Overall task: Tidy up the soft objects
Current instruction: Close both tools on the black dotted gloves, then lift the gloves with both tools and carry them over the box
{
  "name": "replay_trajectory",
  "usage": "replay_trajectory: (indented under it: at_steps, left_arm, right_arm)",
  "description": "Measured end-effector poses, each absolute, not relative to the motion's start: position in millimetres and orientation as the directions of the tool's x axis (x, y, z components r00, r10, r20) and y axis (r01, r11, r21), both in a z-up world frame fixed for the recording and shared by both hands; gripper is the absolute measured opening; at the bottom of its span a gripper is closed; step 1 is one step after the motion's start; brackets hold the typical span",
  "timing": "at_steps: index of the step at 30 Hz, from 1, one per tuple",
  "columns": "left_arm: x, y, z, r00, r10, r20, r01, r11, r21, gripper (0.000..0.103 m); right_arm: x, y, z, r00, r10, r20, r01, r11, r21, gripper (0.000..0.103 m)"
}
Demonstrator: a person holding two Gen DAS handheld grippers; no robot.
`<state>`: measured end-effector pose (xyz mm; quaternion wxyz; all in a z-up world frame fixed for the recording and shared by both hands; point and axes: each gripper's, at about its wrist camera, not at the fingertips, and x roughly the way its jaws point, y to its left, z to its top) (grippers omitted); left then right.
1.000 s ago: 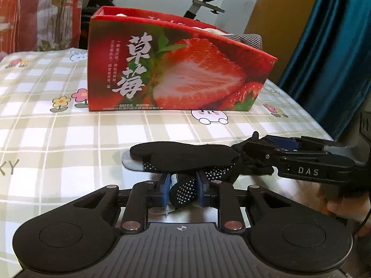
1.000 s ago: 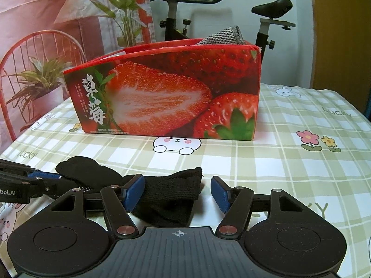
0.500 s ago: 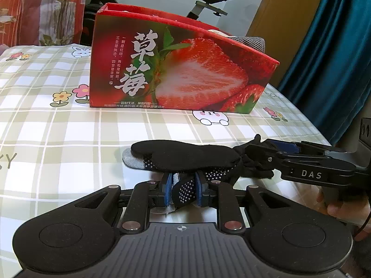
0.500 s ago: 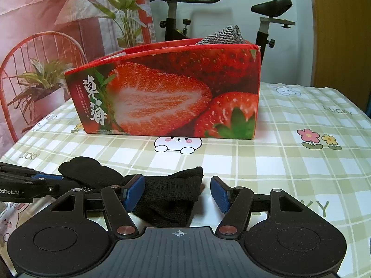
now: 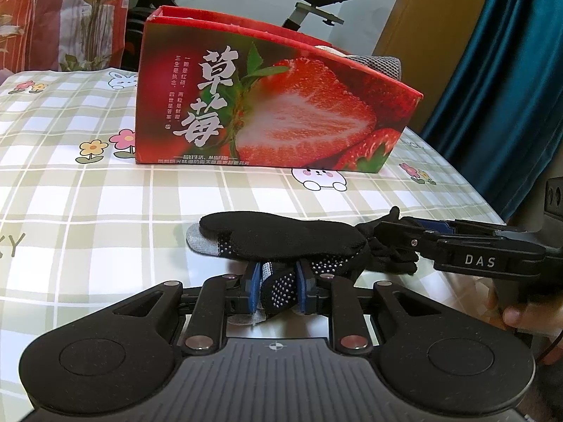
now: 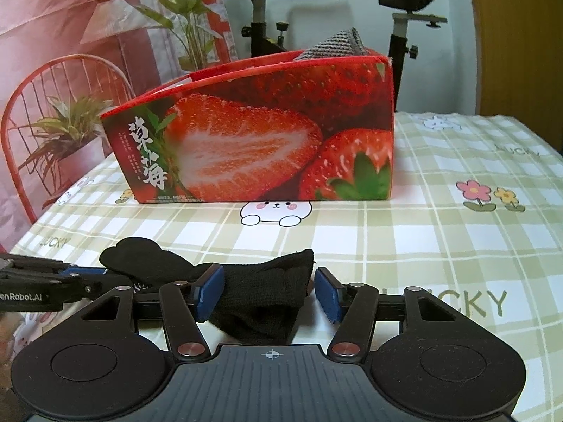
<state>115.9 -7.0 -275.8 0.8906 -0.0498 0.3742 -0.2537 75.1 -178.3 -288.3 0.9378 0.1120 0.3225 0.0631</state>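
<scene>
A black glove with white grip dots and grey fingertips [image 5: 281, 239] lies on the checked tablecloth. My left gripper [image 5: 278, 286] is shut on a dotted finger of it. The glove's black knit cuff [image 6: 267, 288] sits between the open fingers of my right gripper [image 6: 269, 290], which also shows in the left wrist view [image 5: 404, 227] at the cuff end. A red strawberry box [image 5: 274, 112] stands behind, open at the top, with a grey knit cloth [image 6: 337, 44] sticking out at its right end.
The table [image 6: 457, 246] has a green checked cloth with flowers and bunnies. An exercise bike [image 6: 267, 14], a red wire chair [image 6: 52, 112] with a potted plant and a teal curtain [image 5: 510, 88] stand beyond the table edges.
My left gripper has lifted slightly with the glove finger, raising the near side of the glove. The right gripper stays open around the cuff.
</scene>
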Motion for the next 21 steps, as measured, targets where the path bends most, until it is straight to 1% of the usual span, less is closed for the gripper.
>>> replay_trajectory:
  at_steps: [2, 3, 5, 7, 8, 9, 10, 15, 21]
  left_arm:
    - [115.9, -7.4, -275.6, 0.590, -0.491, -0.642, 0.415, 0.865, -0.280, 0.021]
    - [116.0, -7.6, -275.3, 0.588, -0.492, -0.642, 0.417, 0.865, -0.281, 0.020]
    - [115.8, -8.1, -274.6, 0.587, -0.494, -0.641, 0.421, 0.863, -0.280, 0.017]
    - [115.2, -7.7, -273.3, 0.590, -0.494, -0.639, 0.424, 0.863, -0.275, 0.015]
    - [115.3, -7.6, -272.5, 0.591, -0.495, -0.637, 0.425, 0.862, -0.276, 0.015]
    - [115.4, -7.3, -271.7, 0.593, -0.495, -0.635, 0.424, 0.862, -0.276, 0.014]
    - [115.1, -6.8, -270.5, 0.598, -0.491, -0.633, 0.422, 0.865, -0.272, 0.014]
    - [114.0, 0.8, -257.4, 0.641, -0.483, -0.596, 0.407, 0.873, -0.270, 0.012]
    - [118.7, 4.7, -216.2, 0.711, -0.493, -0.502, 0.434, 0.869, -0.237, 0.012]
  right_arm:
    - [74.7, -179.3, -287.7, 0.778, 0.198, -0.596, -0.044, 0.964, 0.264, 0.052]
    - [74.3, -179.1, -287.4, 0.776, 0.204, -0.597, -0.047, 0.962, 0.269, 0.047]
    - [74.3, -177.1, -286.9, 0.771, 0.213, -0.600, -0.057, 0.962, 0.268, 0.044]
    - [76.1, -175.4, -285.0, 0.766, 0.222, -0.603, -0.075, 0.963, 0.259, 0.035]
    - [77.8, -174.8, -283.1, 0.762, 0.235, -0.604, -0.090, 0.961, 0.260, 0.025]
    - [79.3, -174.0, -280.4, 0.760, 0.247, -0.601, -0.105, 0.960, 0.260, 0.018]
    - [80.3, -172.2, -277.7, 0.761, 0.248, -0.599, -0.117, 0.961, 0.250, 0.017]
    - [81.5, -164.5, -260.5, 0.782, 0.271, -0.561, -0.185, 0.961, 0.207, 0.015]
    - [87.5, -167.2, -218.3, 0.837, 0.284, -0.467, -0.228, 0.958, 0.174, 0.014]
